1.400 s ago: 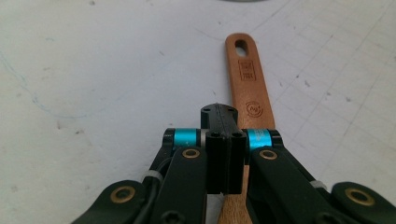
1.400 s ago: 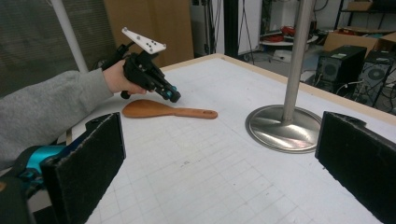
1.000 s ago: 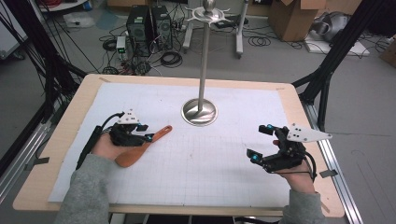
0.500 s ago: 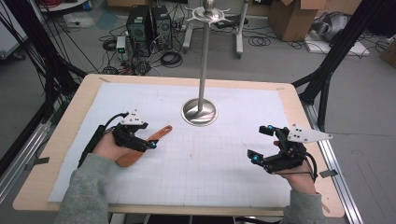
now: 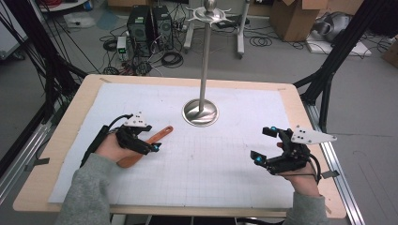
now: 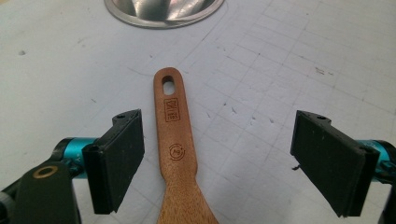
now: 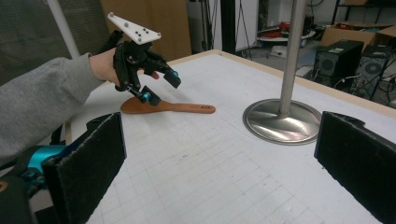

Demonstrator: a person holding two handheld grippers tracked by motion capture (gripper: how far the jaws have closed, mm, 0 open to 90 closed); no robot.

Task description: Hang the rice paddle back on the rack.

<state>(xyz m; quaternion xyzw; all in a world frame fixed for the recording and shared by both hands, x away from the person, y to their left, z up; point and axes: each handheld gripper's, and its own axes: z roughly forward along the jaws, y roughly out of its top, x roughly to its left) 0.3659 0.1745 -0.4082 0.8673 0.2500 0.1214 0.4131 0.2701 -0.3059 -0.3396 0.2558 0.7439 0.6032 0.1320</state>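
Note:
A wooden spatula lies flat on the white gridded mat, left of centre, its handle hole toward the stand. My left gripper hovers low over it. In the left gripper view the handle lies between the wide jaws, nearer the left pad, and neither pad touches it. These jaws have just been opening and now stand open. The right gripper view shows the left gripper above the spatula. My right gripper rests open at the right, nothing between its pads.
A tall metal stand with a round shiny base rises from the mat's middle back; its base also shows ahead in the left gripper view. The wooden table edge frames the mat. Boxes, computers and cables lie on the floor beyond.
The left gripper's jaws have spread apart off the spatula handle, and the spatula stays lying in the same spot. The right gripper has not moved.

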